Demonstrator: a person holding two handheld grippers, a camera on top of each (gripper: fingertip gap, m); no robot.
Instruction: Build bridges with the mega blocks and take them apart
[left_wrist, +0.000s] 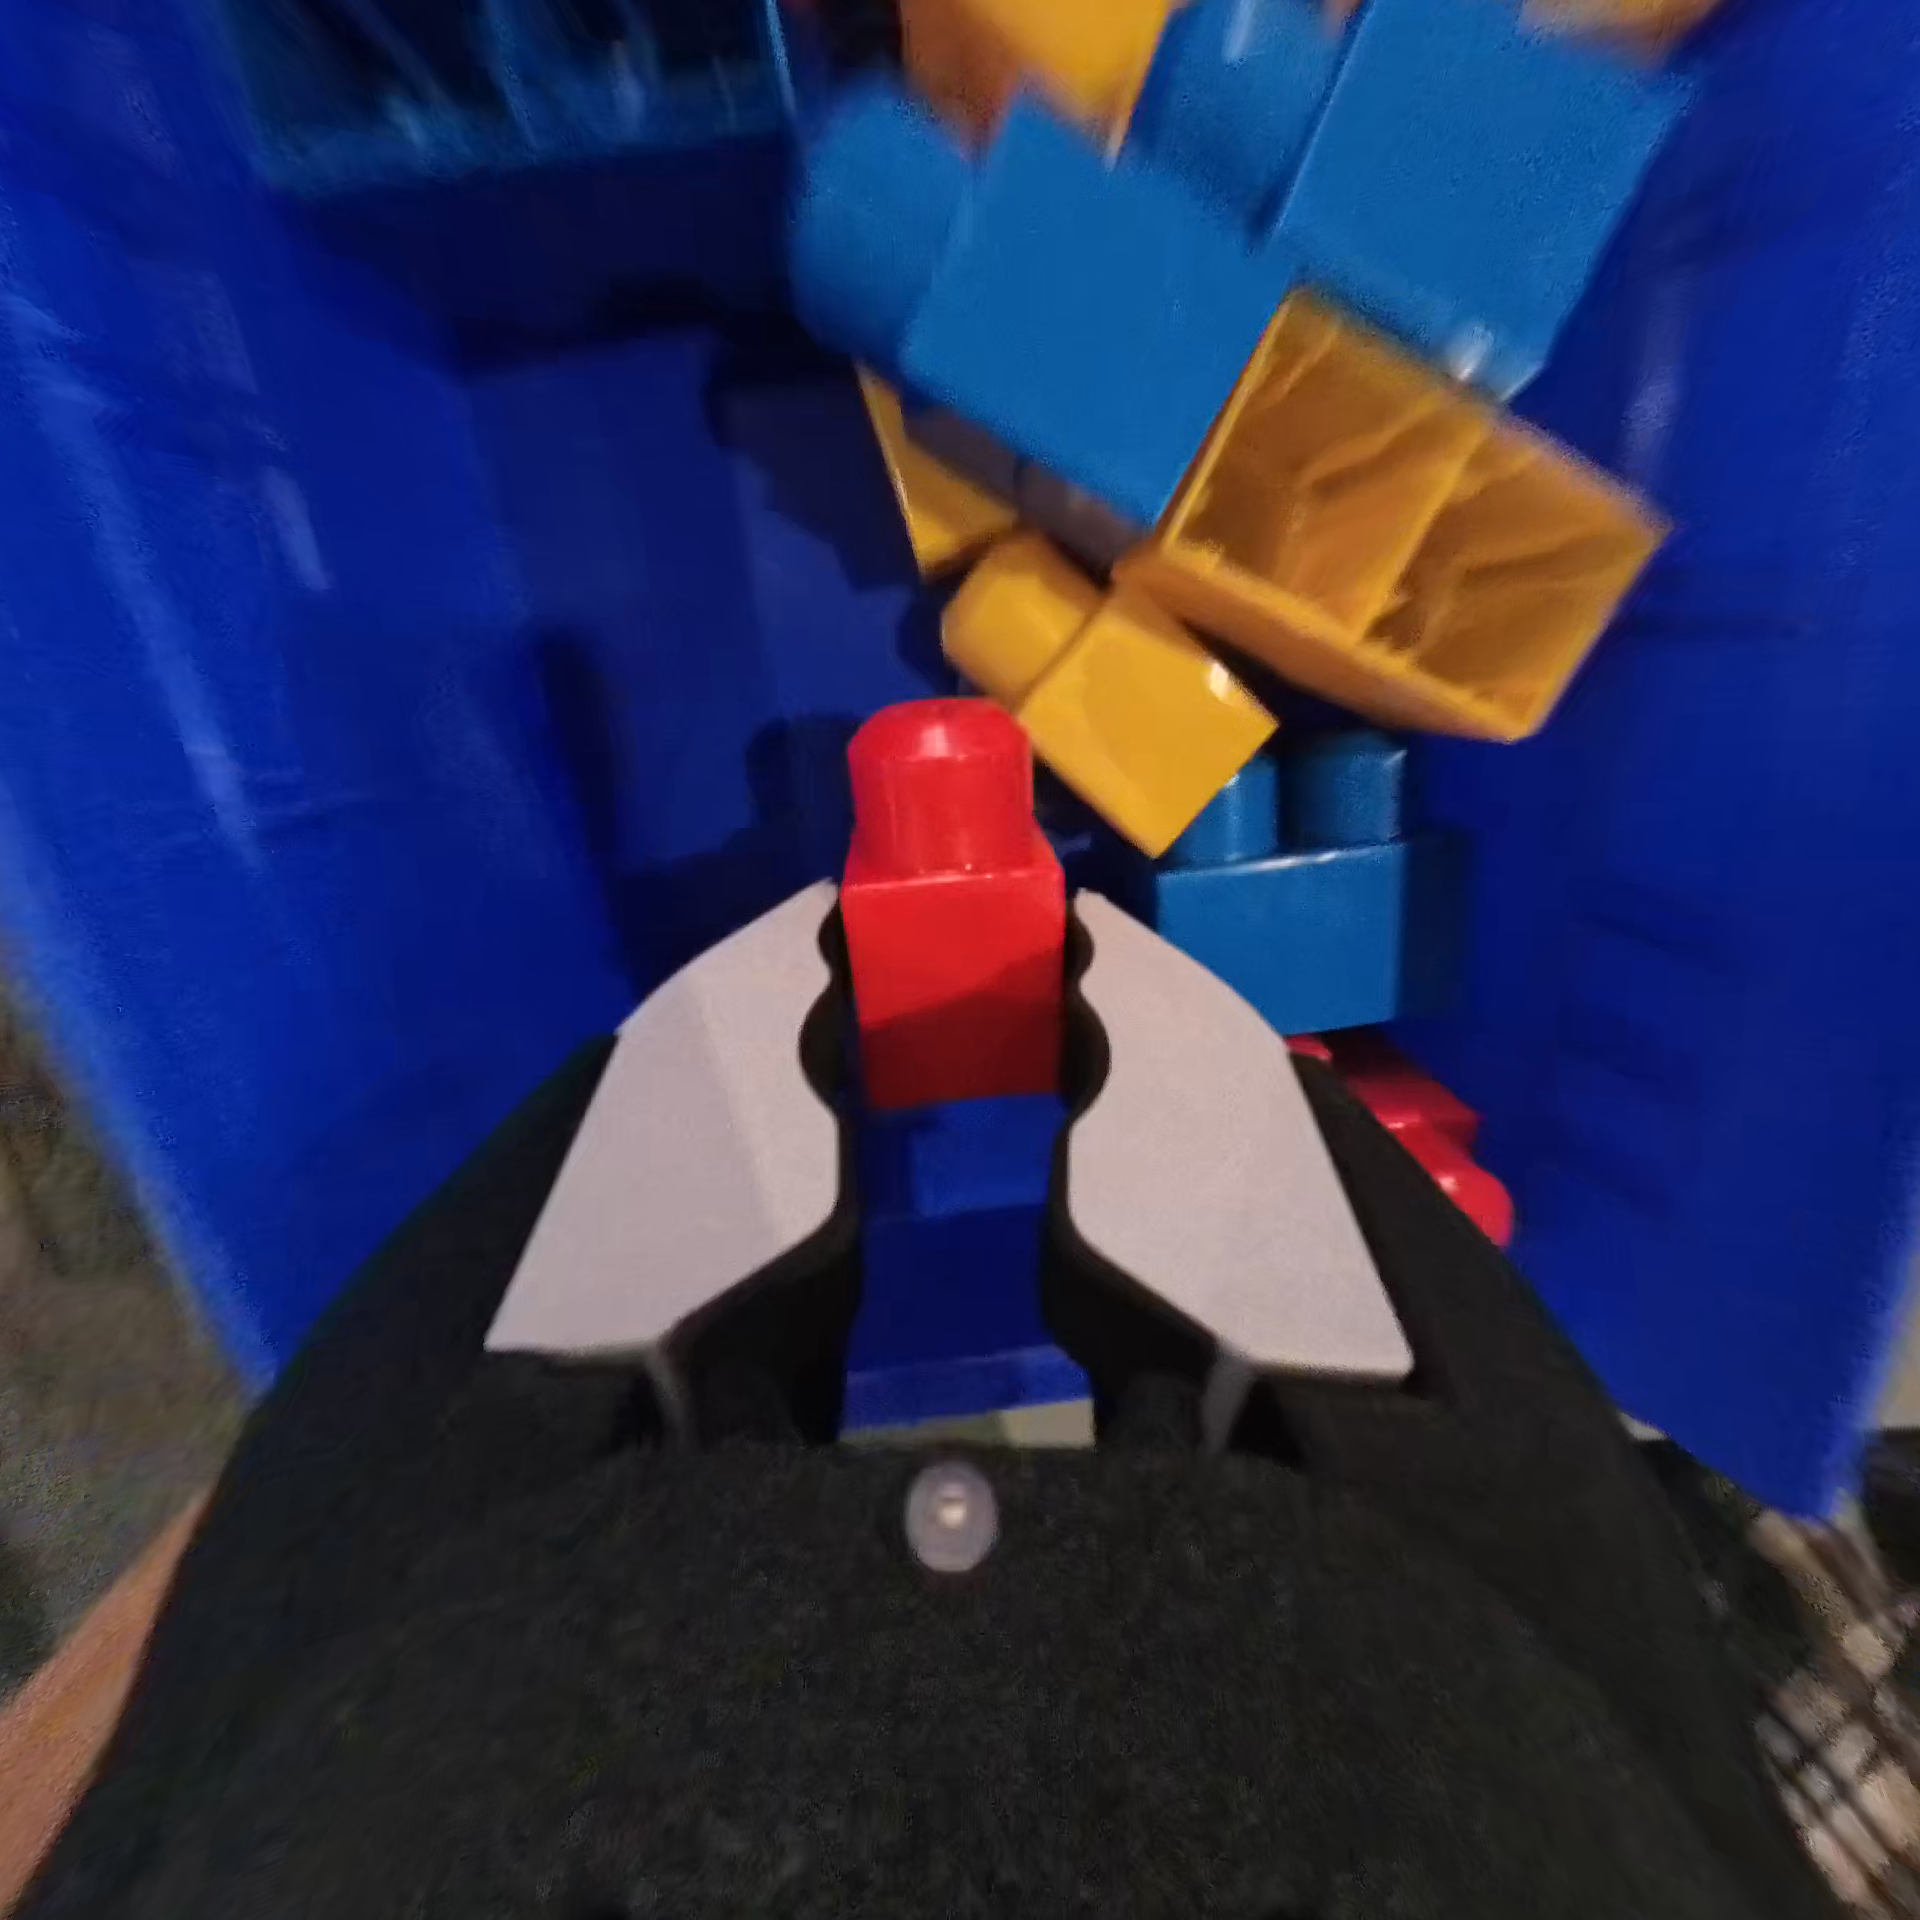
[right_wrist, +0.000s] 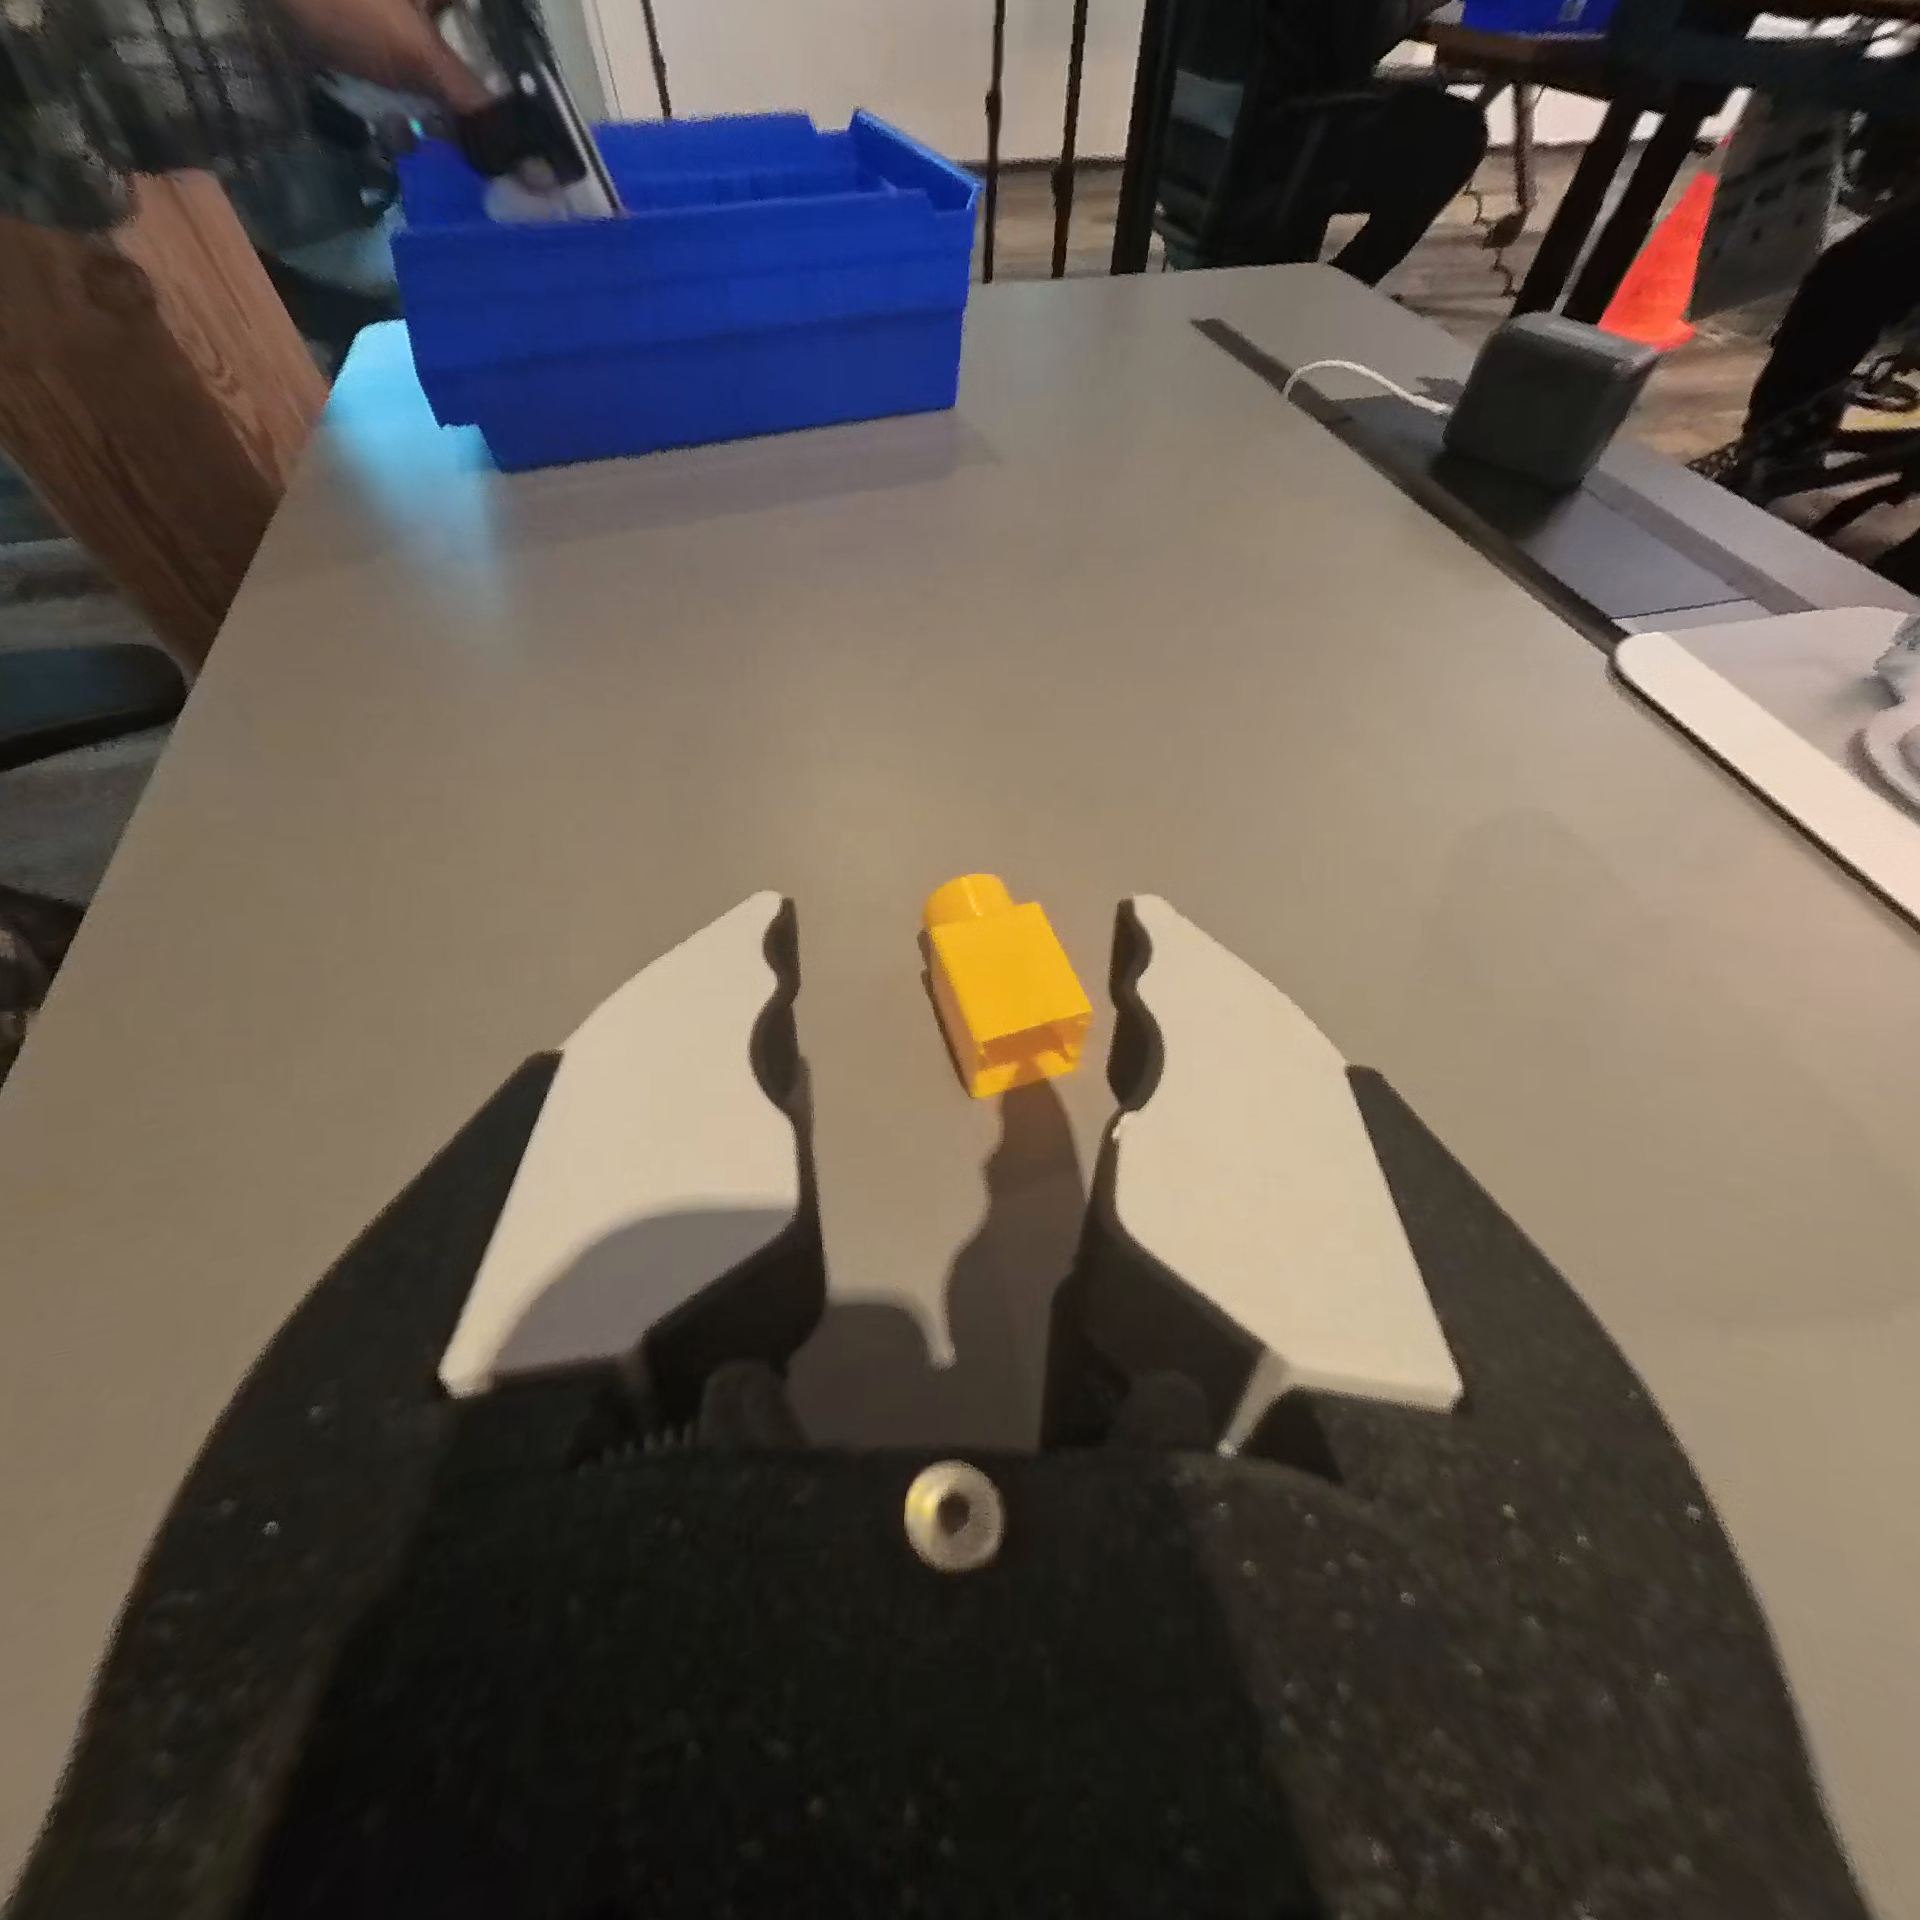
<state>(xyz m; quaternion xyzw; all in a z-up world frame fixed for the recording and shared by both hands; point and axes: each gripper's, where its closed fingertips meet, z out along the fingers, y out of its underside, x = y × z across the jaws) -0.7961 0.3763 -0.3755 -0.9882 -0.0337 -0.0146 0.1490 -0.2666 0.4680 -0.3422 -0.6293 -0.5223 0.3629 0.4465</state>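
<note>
Two grippers working: left gripper (left_wrist: 956, 987) clamping red block (left_wrist: 951, 935) inside blue bin (left_wrist: 312, 623); right gripper (right_wrist: 956, 997) gaping, straddling yellow block (right_wrist: 1003, 992) lying on table (right_wrist: 727, 675).

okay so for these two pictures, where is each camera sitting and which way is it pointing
Left wrist view: on the left claw, pointing into the blue bin of blocks; claw shut on a red block.
Right wrist view: on the right claw, pointing along the grey table; open around a yellow block lying on its side.
Shared: the bin, with the left claw reaching in.
</note>
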